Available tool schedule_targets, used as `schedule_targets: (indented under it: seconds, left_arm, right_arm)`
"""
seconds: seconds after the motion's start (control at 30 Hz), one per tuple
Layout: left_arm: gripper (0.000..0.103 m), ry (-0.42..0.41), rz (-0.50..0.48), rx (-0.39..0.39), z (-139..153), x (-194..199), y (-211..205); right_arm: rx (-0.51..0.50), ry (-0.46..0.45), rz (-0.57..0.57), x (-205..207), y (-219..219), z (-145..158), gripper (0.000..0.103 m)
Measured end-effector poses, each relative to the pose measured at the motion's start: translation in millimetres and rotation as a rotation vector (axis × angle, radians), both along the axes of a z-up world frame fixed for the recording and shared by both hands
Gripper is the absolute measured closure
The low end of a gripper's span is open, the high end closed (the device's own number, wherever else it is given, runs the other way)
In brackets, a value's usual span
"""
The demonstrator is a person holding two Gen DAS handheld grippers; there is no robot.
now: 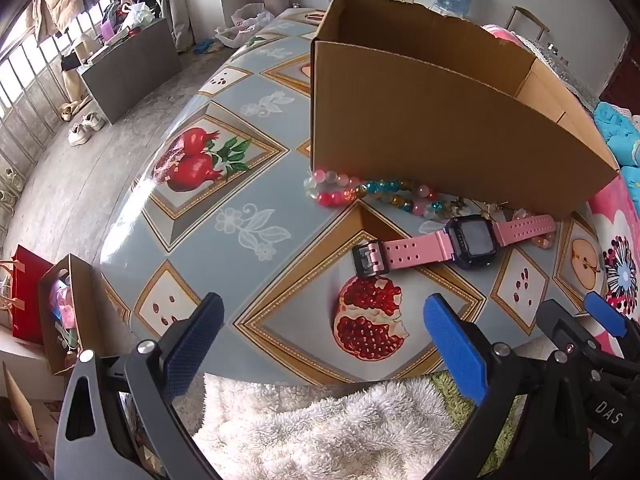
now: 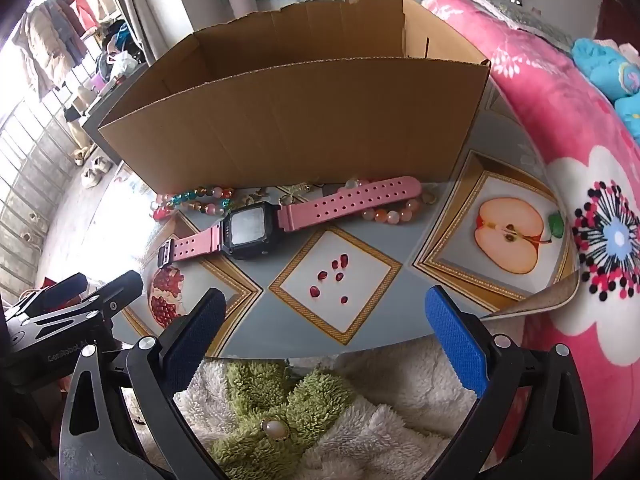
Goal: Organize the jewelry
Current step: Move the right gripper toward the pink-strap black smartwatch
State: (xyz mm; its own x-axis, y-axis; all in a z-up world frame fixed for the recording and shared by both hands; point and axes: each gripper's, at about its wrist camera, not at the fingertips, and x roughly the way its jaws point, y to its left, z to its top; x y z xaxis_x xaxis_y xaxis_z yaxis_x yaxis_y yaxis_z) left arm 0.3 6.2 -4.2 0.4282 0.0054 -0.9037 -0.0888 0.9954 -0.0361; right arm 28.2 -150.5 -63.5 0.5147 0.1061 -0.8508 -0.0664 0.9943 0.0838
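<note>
both claws gape, nothing between: left claw, right claw. watch ahead of both, beads beyond it against the box.

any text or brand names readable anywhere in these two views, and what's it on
"DAS": white letters on the black body of the right gripper, seen in the left wrist view; possibly cut off.
"GenRobot A...": pale lettering on the black body of the left gripper, seen in the right wrist view; faint, ending unreadable.
Pink-strapped black watch: screen shows nothing readable.
</note>
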Motion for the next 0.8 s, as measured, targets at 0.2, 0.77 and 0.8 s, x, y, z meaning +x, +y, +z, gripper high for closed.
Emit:
schedule_targets:
  seconds: [0.2, 0.77, 0.8]
  left_arm:
    - [0.004, 0.000, 0.002, -0.001, -1.0, -0.9, 0.4]
    - [0.004, 0.029, 0.003, -0.011, -7.0, 5.7, -1.4]
    - [0.004, 0.029, 0.006, -0.010, -8.7, 8.0, -0.2]
  right_arm:
    - [0.008, 0.000, -0.004, 0.0, -0.5, -0.3, 0.008]
    - [-0.004, -0.014, -0.020, 4.7, -4.0, 3.9, 0.008]
    - [-0.007, -0.023, -0.017, 5.8, -3.6, 5.1, 0.007]
